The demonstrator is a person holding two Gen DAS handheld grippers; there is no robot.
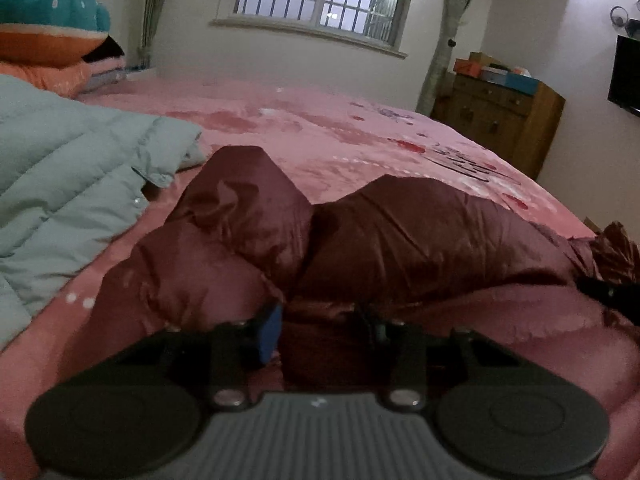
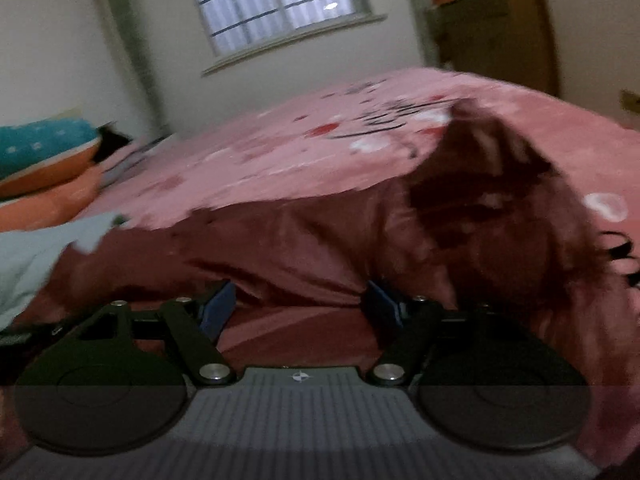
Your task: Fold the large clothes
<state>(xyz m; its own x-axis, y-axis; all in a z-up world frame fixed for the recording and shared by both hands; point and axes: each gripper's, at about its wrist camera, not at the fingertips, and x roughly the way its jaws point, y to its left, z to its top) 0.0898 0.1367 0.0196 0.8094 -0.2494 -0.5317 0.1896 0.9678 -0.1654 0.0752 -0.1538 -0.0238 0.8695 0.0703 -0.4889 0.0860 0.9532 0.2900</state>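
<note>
the maroon puffer jacket [image 1: 400, 240] lies on the pink bedspread [image 1: 320, 132], its near hem between the left gripper [image 1: 320, 322]'s half-closed jaws and before the unclenched right gripper [image 2: 300, 300], likely for folding.

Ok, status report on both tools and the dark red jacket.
Left tool half closed, fabric between its pads, grip unclear. Right tool open at the hem. Dark red puffy jacket bunched on pink bedspread. Pale green quilted jacket alongside, touching.
</note>
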